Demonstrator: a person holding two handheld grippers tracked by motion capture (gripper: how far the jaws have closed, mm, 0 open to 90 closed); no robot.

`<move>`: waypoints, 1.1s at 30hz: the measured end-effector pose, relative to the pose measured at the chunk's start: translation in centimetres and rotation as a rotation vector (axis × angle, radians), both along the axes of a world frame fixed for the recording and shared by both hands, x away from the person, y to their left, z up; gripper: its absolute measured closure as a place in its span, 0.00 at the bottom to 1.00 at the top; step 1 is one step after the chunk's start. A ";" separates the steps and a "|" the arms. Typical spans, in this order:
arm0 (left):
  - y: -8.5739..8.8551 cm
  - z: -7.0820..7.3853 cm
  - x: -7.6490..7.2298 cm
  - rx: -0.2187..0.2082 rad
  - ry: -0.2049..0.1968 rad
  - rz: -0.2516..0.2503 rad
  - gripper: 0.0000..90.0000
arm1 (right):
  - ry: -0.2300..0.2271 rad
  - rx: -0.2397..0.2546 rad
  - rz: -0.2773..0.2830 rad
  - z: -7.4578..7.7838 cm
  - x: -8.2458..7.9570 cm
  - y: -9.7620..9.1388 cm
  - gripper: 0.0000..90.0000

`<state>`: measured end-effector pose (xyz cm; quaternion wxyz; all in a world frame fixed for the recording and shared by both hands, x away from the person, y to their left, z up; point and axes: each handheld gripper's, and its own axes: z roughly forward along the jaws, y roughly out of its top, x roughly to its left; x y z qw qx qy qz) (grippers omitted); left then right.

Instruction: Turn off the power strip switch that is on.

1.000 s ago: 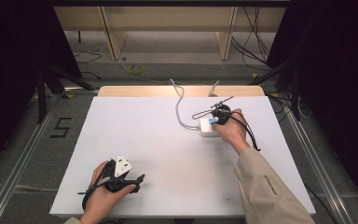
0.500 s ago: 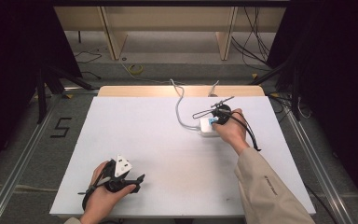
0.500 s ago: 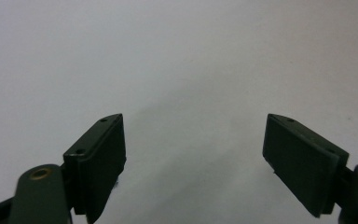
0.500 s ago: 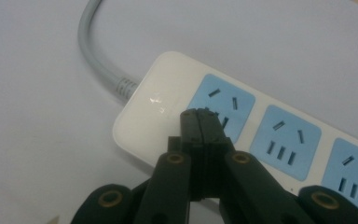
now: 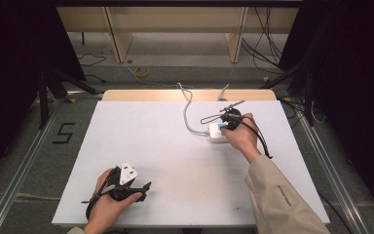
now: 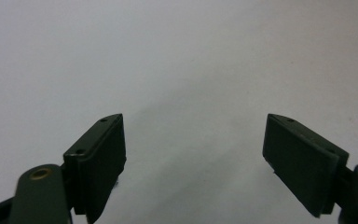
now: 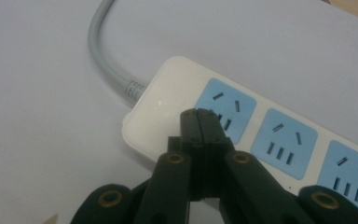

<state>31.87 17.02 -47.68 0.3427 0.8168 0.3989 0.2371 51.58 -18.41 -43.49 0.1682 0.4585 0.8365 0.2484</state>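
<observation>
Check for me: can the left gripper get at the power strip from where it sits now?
Probably yes. The left gripper rests open near the front edge, well apart from the power strip, with bare white table between. The shut right gripper already sits over the strip's cable end.

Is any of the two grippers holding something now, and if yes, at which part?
Nothing is held. The right gripper is shut with nothing between its jaws, its tips over the power strip. The left gripper is open above the table.

The power strip (image 5: 217, 131) lies on the surface (image 5: 165, 146) at about two o'clock from its centre, its cord (image 5: 189, 109) running off toward twelve. The right gripper (image 5: 230, 122) sits over the strip's cord end; the left gripper (image 5: 126, 187) rests near seven o'clock, well apart.
</observation>
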 end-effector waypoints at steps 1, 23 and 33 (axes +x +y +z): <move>0.0 0.0 0.0 0.000 0.000 0.000 0.23 | 0.001 0.000 -0.001 0.0 0.0 0.0 1.00; 0.0 0.0 0.0 -0.003 0.001 0.006 0.23 | -0.005 0.033 0.020 0.7 -1.6 -0.8 1.00; 0.0 0.0 0.0 0.000 0.002 0.006 0.23 | 0.001 0.039 0.023 0.6 -2.4 -1.4 1.00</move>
